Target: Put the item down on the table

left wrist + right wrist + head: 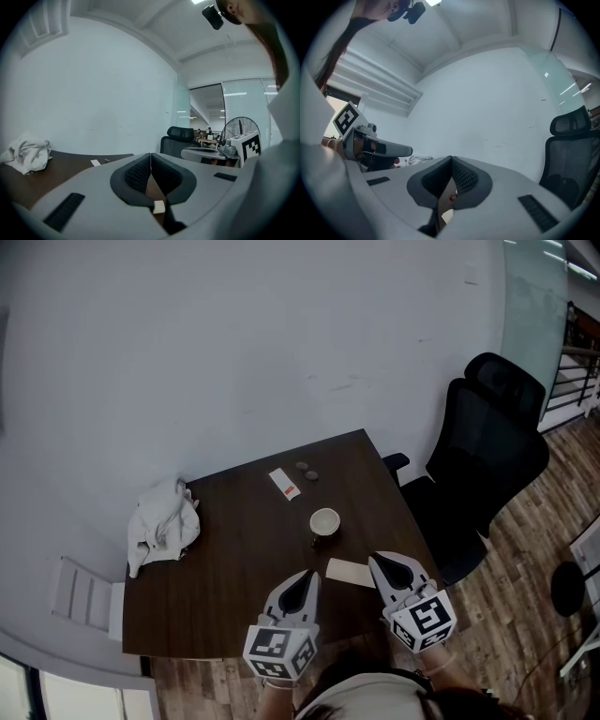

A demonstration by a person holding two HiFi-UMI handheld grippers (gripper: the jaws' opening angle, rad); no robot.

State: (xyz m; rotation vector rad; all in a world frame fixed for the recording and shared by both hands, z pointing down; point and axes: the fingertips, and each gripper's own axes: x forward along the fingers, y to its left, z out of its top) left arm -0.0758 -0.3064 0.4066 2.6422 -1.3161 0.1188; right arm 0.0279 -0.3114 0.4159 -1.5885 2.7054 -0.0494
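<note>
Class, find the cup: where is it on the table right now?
In the head view, the cup stands right of the table's middle, between the white packet beyond it and the pale card in front. The cloth lies far left.

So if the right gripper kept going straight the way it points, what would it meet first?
Probably the white wall behind the table. The right gripper looks about level, so it would likely pass above the cup; its height is hard to judge.

Office: black swivel chair [487,442], glass partition [534,306], desks [206,139] beyond, dark table [234,568].
</note>
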